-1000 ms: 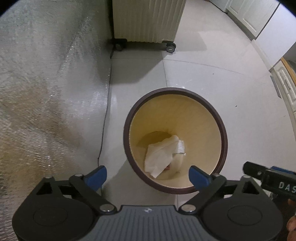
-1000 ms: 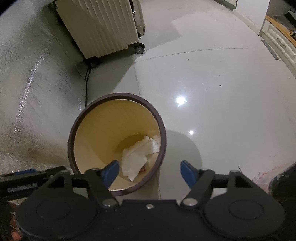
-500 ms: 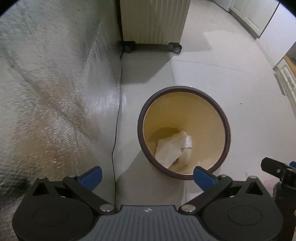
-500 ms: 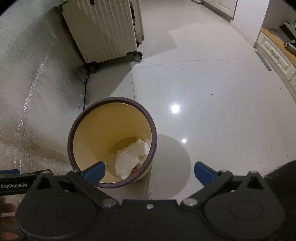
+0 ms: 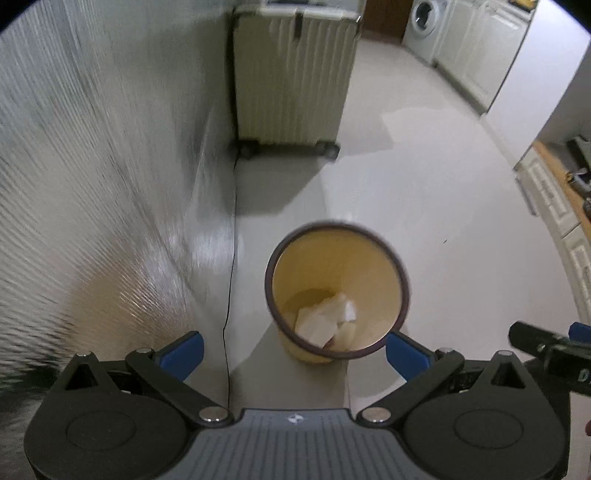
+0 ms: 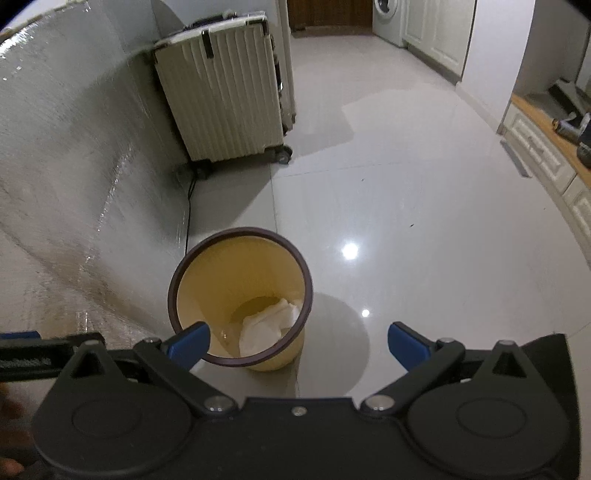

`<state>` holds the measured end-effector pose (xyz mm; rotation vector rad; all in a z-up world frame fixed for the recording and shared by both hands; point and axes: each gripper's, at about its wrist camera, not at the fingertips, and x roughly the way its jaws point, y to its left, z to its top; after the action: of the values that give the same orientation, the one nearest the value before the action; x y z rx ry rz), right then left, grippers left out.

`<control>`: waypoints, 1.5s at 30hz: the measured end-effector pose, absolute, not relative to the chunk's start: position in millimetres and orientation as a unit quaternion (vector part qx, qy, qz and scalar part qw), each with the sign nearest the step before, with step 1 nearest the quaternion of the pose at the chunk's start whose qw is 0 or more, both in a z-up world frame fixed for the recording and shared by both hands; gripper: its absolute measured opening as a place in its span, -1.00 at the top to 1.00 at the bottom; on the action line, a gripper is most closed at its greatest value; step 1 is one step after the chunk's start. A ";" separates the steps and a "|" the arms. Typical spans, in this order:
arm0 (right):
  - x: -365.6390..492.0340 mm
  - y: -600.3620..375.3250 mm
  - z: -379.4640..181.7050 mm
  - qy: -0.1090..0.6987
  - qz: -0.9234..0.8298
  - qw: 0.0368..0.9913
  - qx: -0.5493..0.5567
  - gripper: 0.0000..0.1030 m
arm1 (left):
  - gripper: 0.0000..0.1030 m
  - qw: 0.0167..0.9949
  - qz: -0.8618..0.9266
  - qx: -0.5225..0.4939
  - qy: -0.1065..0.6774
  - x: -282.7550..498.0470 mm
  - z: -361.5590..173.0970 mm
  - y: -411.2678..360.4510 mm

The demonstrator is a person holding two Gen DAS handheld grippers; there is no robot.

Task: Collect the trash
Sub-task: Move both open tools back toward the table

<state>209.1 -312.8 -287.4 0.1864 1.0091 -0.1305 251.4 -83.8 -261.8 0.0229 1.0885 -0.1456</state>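
**Black rigs, blue tips**

The left gripper (image 5: 293,352) has a ribbed grey body, black linkage arms, silver pivot screws and blue fingertips (image 5: 183,352). The right gripper (image 6: 297,345) matches (though its body is plain black).

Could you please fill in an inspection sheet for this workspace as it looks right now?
Surface: glossy pale tiled floor, lamp glare on it.
Job's things: yellow bin upright, dark rim; crumpled white tissue inside.
Clutter: nothing seen loose on the floor.
Grippers: left gripper open, empty; right gripper open, empty; both above the bin.
Cables: thin black cable along the floor by the foil.
Surroundings: cream suitcase, silver foil sheet, washing machine, white cabinets.
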 end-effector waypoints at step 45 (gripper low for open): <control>39.2 -273.6 32.2 0.234 -0.064 0.967 0.074 -1.00 | -1.00 0.959 -0.084 -0.016 0.268 85.8 49.0 3.2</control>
<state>39.2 -273.6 32.2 0.1505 0.4730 -0.1304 85.8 3.2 49.0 -0.0316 0.5442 -0.1712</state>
